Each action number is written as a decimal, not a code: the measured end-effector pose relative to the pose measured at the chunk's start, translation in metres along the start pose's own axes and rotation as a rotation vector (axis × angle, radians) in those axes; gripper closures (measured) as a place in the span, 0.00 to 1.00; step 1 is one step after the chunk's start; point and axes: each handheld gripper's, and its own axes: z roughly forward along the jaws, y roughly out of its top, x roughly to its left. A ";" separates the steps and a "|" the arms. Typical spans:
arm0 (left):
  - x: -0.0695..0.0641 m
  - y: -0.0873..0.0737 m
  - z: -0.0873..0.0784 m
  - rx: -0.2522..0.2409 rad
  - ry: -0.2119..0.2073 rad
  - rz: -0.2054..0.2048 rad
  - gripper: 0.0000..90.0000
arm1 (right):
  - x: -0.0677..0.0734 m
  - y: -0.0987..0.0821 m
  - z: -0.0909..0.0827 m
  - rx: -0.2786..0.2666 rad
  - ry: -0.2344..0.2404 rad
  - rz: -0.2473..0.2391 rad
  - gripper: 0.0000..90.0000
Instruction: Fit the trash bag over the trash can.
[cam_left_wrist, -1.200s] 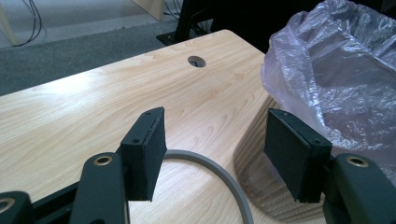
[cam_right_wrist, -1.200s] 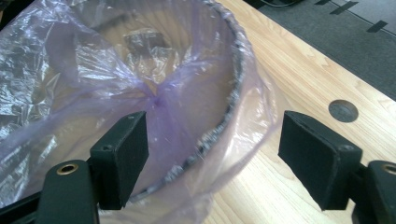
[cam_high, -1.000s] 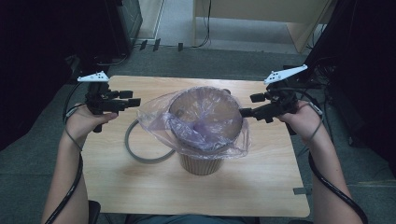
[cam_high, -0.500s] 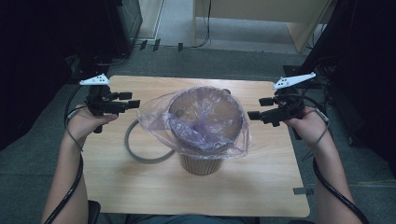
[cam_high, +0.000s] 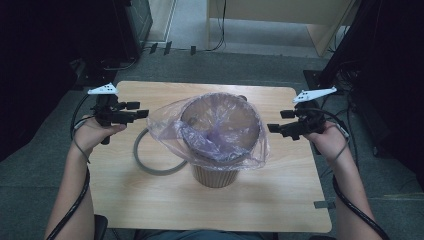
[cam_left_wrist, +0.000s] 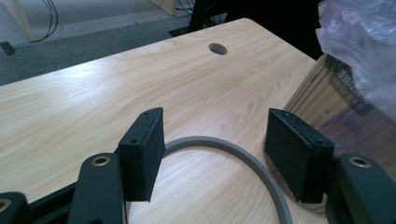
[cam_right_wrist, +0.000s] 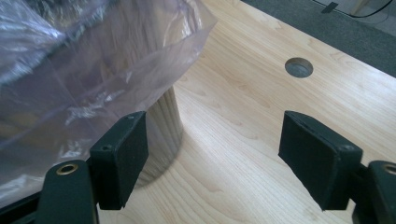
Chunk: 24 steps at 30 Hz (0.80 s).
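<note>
A brown bin (cam_high: 216, 172) stands at the middle of the worktop (cam_high: 150, 200), lined with a clear plastic bag (cam_high: 210, 132) whose edges drape over its rim. A grey ring (cam_high: 150, 167) lies flat just left of the bin. The left tongs (cam_high: 142, 114) hover left of the bag, jaws wide apart and empty; the right tongs (cam_high: 274, 128) hover at its right edge, likewise spread and holding nothing.
</note>
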 end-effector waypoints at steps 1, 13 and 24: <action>0.001 -0.001 0.000 0.002 0.002 -0.003 0.41 | 0.000 -0.001 0.002 0.001 0.000 0.001 0.27; 0.006 -0.007 0.004 0.004 -0.010 -0.015 0.41 | 0.001 -0.020 0.032 0.012 0.009 0.016 0.27; 0.011 -0.016 0.011 0.014 0.009 -0.015 0.41 | -0.002 -0.038 0.053 0.009 0.013 0.049 0.27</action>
